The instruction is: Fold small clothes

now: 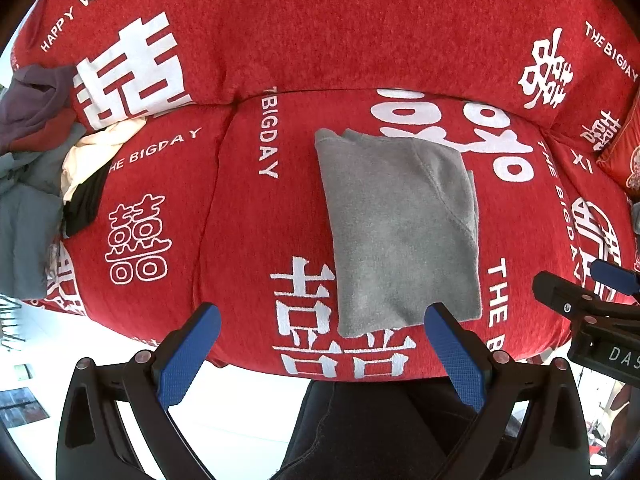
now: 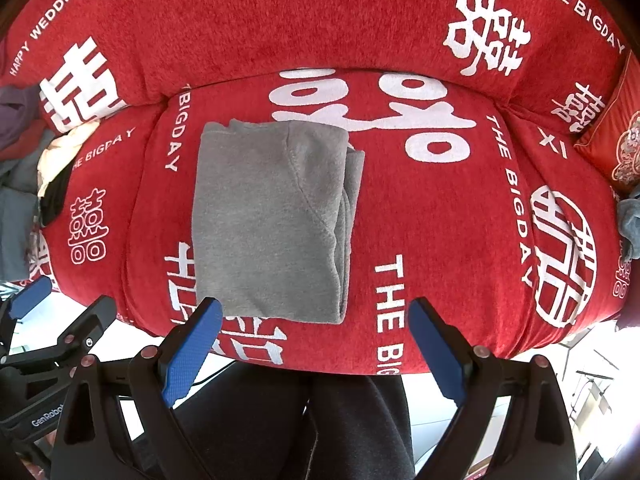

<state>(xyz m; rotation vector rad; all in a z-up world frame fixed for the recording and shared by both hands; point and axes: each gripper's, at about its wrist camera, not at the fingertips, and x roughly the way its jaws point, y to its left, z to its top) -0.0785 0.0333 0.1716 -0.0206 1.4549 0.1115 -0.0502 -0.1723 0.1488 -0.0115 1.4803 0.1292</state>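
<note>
Left claw (image 1: 322,332): mine, spread wide and empty, held over the front edge of the sofa.
Right claw (image 2: 316,326): mine too, spread just as wide, nothing in it.
Gray garment (image 2: 272,220): folded into a neat rectangle, lying flat on the middle seat cushion just beyond my fingertips; none of them touches it.
Sofa (image 2: 440,220): red cover with white lettering.
Clothes pile (image 1: 36,168): loose heap on the far left seat, well apart from the folded piece.
Cushion (image 2: 616,140): red, at the right end.
</note>
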